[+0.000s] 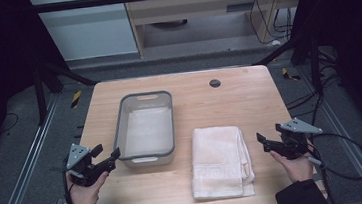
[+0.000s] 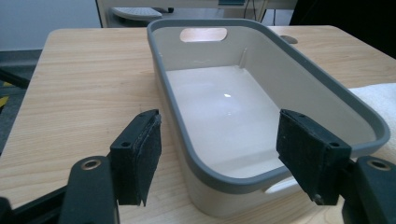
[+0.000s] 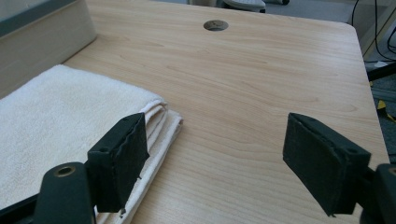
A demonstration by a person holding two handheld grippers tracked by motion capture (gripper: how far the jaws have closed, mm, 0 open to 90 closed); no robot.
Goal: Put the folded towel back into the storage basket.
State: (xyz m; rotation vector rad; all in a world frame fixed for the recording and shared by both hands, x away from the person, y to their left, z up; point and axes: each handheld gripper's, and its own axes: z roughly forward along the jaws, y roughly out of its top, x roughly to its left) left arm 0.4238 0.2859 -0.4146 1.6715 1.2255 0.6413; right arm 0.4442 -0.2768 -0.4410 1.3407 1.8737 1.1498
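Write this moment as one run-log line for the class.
left gripper: open, by empty tub | right gripper: open, beside folded towel | towel on table, outside tub | nothing held

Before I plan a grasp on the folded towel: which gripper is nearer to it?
Right. The right gripper sits just off the folded towel's right edge; the left gripper is beyond its left side, at the grey bin's near corner.

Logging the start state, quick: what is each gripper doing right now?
Left gripper: open, holding nothing, its jaws either side of the tub's near end.
Right gripper: open, holding nothing, beside the folded towel.
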